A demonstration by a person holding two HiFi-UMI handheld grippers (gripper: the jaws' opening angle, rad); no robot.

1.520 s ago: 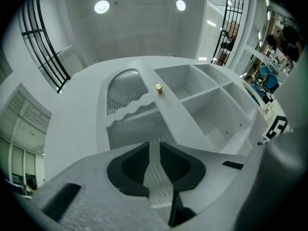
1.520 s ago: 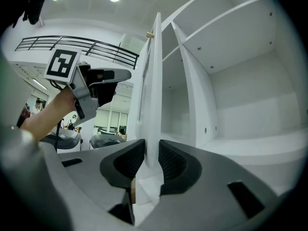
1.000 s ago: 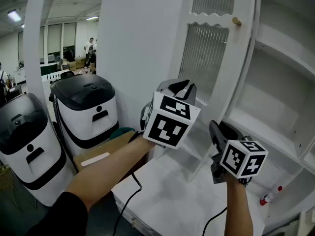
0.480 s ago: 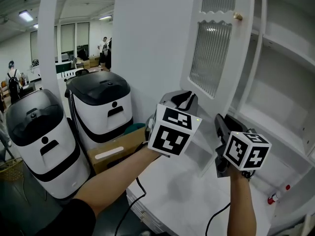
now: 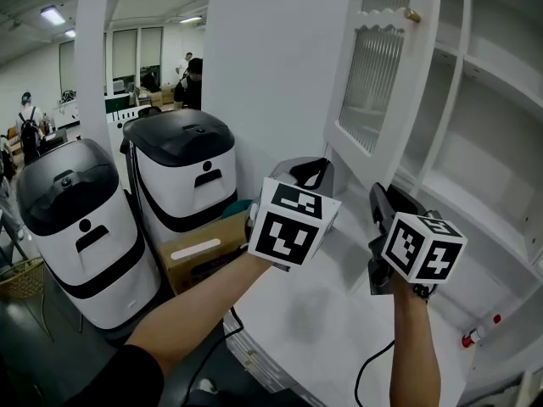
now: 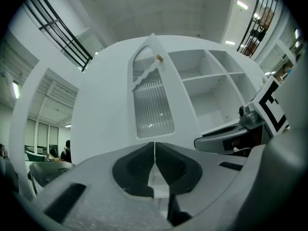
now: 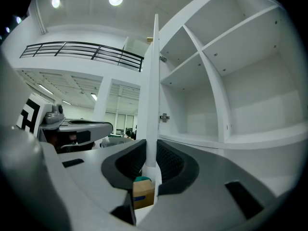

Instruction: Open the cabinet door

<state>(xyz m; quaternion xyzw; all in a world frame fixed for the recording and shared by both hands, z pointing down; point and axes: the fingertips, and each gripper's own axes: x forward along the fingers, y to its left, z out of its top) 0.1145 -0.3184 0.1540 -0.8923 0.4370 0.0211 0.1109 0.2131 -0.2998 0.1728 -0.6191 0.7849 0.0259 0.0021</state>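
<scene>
Edge of cabinet door point(image 7: 155, 81), between closing jaws of right gripper point(image 7: 150, 153)

Your white table point(image 5: 288, 316) carries one small red-capped marker point(image 5: 477, 336), lying near its right edge.

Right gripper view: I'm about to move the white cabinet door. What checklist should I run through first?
1. White cabinet door with ribbed glass panel swung off the cabinet: ok, it stands open.
2. Right gripper on the door: ok, jaws closing with the door's free edge between them.
3. Left gripper clear of the door: ok, jaws closing on nothing.
4. Small brass knob free: ok, untouched.
5. Swing room toward the white bin with black lid: cannot tell.
</scene>
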